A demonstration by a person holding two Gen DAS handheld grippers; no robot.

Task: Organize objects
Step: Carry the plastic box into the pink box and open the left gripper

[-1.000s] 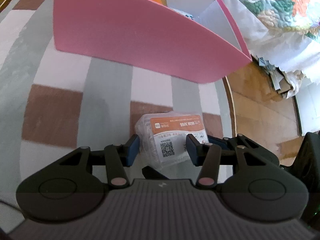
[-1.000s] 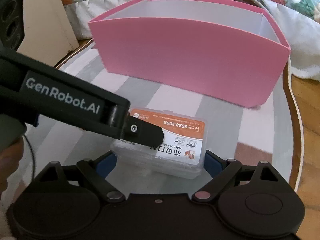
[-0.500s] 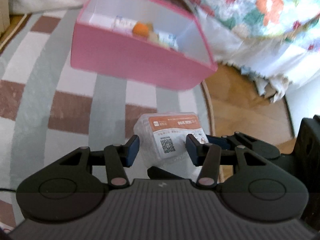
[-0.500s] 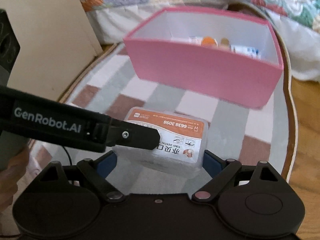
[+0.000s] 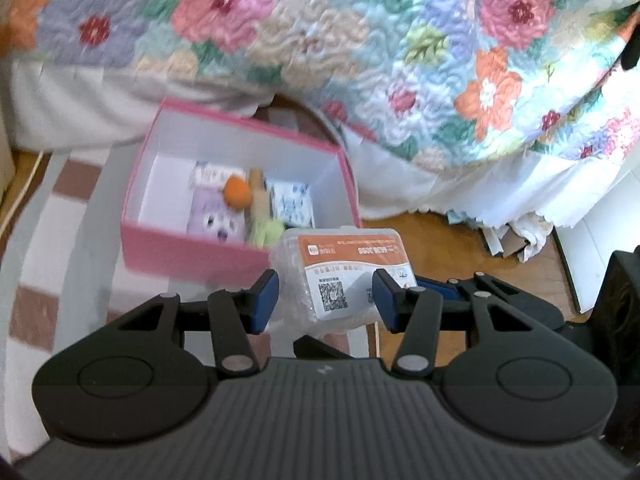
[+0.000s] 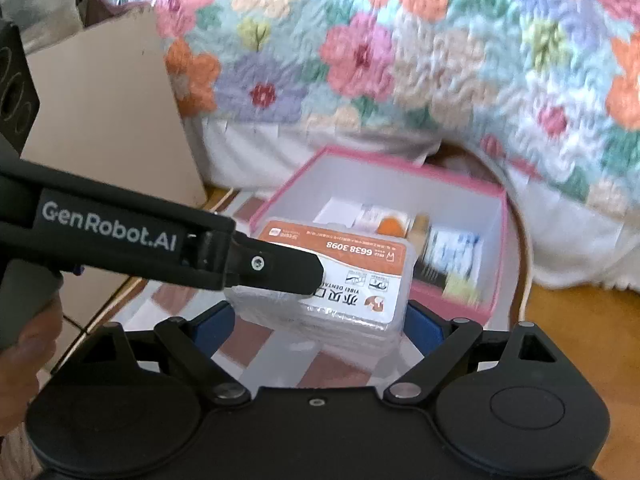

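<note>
Between my right gripper [image 6: 316, 320] pads sits the clear plastic case [image 6: 340, 276] with the orange-and-white label — each blue pad pressed against one end of it, so I am clamped on it and it hangs off the floor. My left gripper [image 5: 326, 300] comes in from the side: in the right wrist view its black finger [image 6: 276, 268] lies across the top of the label. In the left wrist view its blue pads flank the case closely, the right pad touching the case's edge, though the left one shows a narrow gap; I cannot tell whether that side is truly gripping.

The left gripper's long black body, marked GenRobot.AI, crosses the right wrist view from the left edge and hides the near left corner of the case. The person's left hand [image 6: 24, 344] wraps the grey handle at the lower left.

Just beyond the case, lower down, stands the pink box [image 5: 180, 248], open-topped with white inner walls, on a striped rug [image 5: 48, 280] of brown, grey and white. Inside lie an orange ball [image 5: 237, 192], a lilac packet [image 5: 218, 220], a blue-and-white packet [image 5: 291, 208], a pale green item [image 5: 266, 234] and a white card against the back wall.

Behind the box a floral quilt [image 5: 360, 40] drapes down, and a beige board [image 6: 108, 120] leans at left. Wood floor [image 5: 460, 240] shows right of the rug.
</note>
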